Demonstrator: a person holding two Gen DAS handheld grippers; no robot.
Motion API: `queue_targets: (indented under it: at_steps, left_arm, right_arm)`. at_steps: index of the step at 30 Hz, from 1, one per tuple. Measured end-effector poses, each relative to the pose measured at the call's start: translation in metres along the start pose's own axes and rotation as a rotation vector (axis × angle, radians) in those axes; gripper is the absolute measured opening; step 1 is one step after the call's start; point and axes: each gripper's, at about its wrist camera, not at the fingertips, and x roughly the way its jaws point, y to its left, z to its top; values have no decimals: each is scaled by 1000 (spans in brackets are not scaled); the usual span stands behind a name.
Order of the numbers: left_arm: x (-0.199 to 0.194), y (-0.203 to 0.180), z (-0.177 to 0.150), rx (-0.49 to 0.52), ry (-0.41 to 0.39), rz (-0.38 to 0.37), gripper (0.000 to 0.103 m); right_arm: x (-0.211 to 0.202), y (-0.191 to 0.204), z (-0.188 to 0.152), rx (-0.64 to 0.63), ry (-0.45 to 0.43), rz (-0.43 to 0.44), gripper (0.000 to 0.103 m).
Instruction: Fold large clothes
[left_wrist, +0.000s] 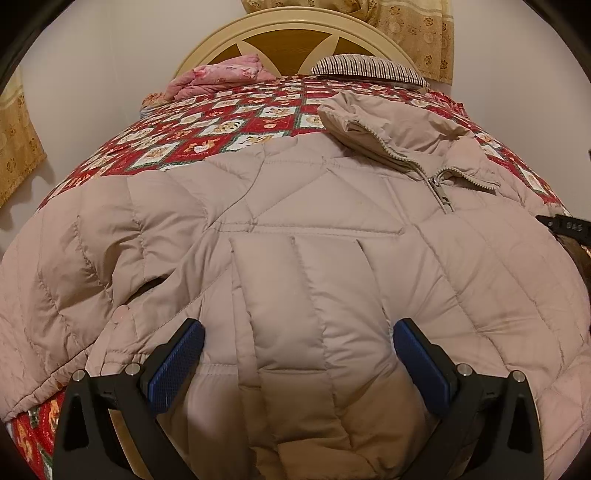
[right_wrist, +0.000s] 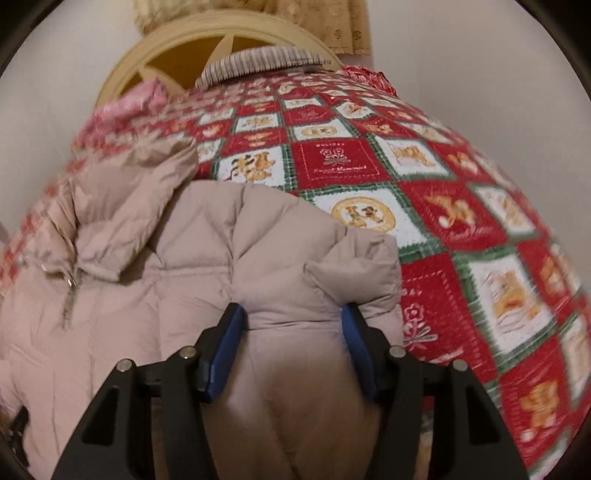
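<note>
- My left gripper (left_wrist: 298, 363) points down at a slant over the beige quilted jacket (left_wrist: 314, 229), which lies spread across the bed (left_wrist: 229, 122) with its collar toward the headboard (left_wrist: 295, 40).
- Its jaws stand wide apart; a puffed panel of the jacket's lower part rises between the blue pads (left_wrist: 177, 365), and I cannot tell whether they touch the fabric.
- My right gripper (right_wrist: 293, 350) also tilts down, over the jacket's right side, where a folded sleeve end (right_wrist: 354, 266) bunches up just ahead of the fingertips.
- Its jaws are about half apart with a hump of beige fabric between them; the pads sit close to it on both sides, but I cannot tell whether they press on it.
- The zipper (left_wrist: 439, 188) is partly open below the collar, its pull lying flat on the chest.
- The red patchwork bedspread (right_wrist: 461, 221) shows beyond and to the right of the jacket.
- At the head of the bed sit a pink folded cloth (left_wrist: 221, 75) and a striped pillow (left_wrist: 369, 66), well apart from the jacket.
</note>
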Motion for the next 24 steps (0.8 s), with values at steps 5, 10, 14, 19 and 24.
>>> queue_targets:
  at_steps: [5,10,14,19,24]
  left_arm:
    - [1,3,0,-12,5,-14,102]
    - [1,4,0,-16,7,-21,102]
    - [1,4,0,-19,7,-25,102]
    - [1,4,0,-18,7,-26,102]
    - [1,4,0,-17,7,-25,102]
  right_arm:
    - [-72,30,-7,-4,-55,106,72]
    - [-108,87,-55,-129,-98,133,77]
    - [-83,100,-78,-142,-58,133,76]
    - [-55,96,-91,-133,-19,142,77]
    - [-51,105,-96,-165,-16,104,79]
